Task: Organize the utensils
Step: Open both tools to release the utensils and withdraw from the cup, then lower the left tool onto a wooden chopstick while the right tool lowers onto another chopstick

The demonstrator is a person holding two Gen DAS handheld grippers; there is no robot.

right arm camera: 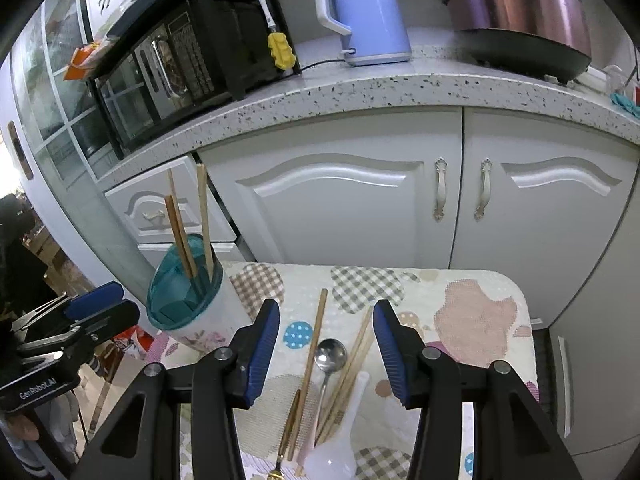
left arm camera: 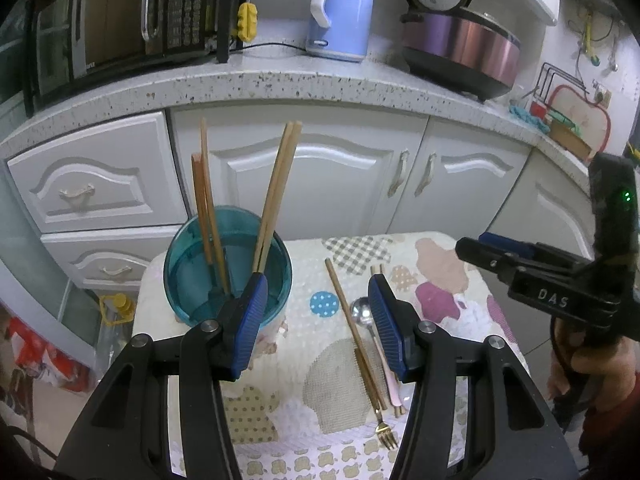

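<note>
1. Left tongs (left arm camera: pixel 316 320) are spread with nothing between them, hovering just beside the holder (left arm camera: pixel 226 268), which sits at their 10 o'clock.
2. Right tongs (right arm camera: pixel 326 350) stand partly spread, gripping nothing, above the loose pile.
3. Done, by my reading: four chopsticks (left arm camera: pixel 276 196) already stand in the holder.
4. Left: on the patterned counter (right arm camera: pixel 480 320), a single chopstick (right arm camera: pixel 312 364), a spoon (right arm camera: pixel 330 354), more chopsticks (right arm camera: pixel 352 364), a white ladle (right arm camera: pixel 340 444) and a fork (left arm camera: pixel 386 432), all at 6 o'clock from the right tongs.
5. Writing: "DAS" on the right gripper body, "GenRobot.AI" on the left one.
</note>
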